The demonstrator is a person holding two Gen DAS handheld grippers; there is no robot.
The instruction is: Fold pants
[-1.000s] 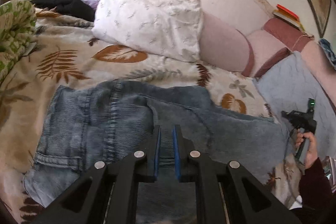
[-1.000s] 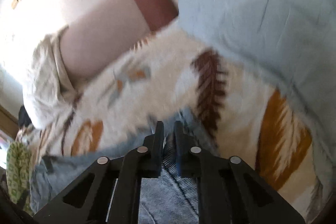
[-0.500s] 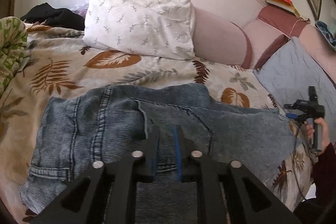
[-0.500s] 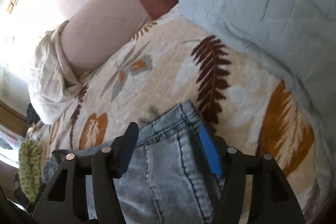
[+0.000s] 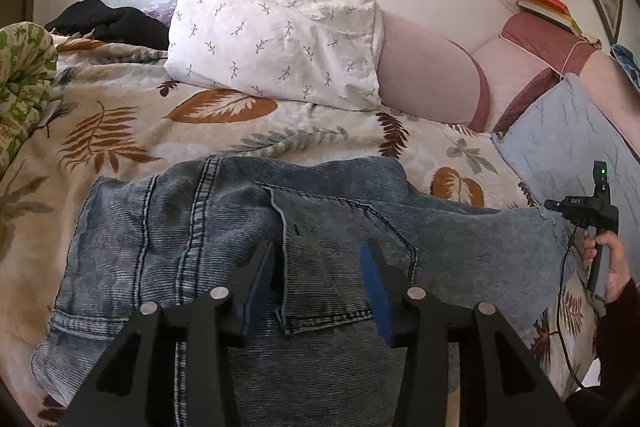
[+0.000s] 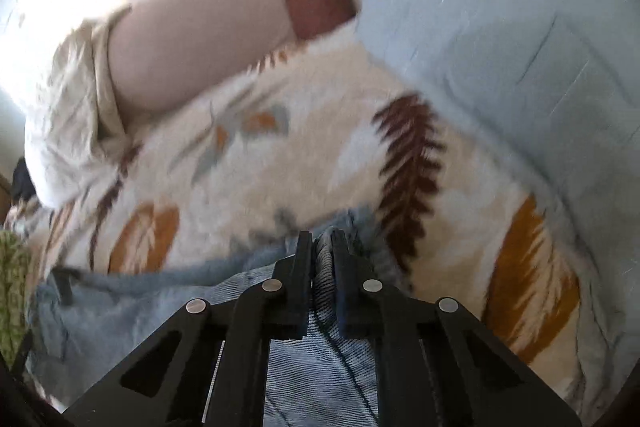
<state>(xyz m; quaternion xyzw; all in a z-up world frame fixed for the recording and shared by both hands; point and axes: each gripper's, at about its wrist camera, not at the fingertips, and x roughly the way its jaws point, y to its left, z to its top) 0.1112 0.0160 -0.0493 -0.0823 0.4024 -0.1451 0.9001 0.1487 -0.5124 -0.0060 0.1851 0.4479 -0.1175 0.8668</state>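
Blue denim pants [image 5: 192,235] lie folded on a leaf-print bedspread [image 5: 120,131], waistband and back pocket toward me. My left gripper [image 5: 318,267] is open just above the pocket area, holding nothing. My right gripper [image 6: 322,251] is shut on the pants' leg-end fabric [image 6: 324,267]. In the left wrist view the right gripper [image 5: 588,211] shows at the pants' right end, held by a hand. The right wrist view is blurred.
A white patterned pillow [image 5: 276,27] and pink bolsters [image 5: 424,79] lie behind the pants. A grey-blue cushion [image 5: 568,139] is at the right, green bedding [image 5: 20,75] at the left, dark clothes [image 5: 108,23] far left, books [image 5: 544,7] on the headboard.
My left gripper has opened and let go of the denim. My right gripper opened half a second ago and has now shut on the leg end again.
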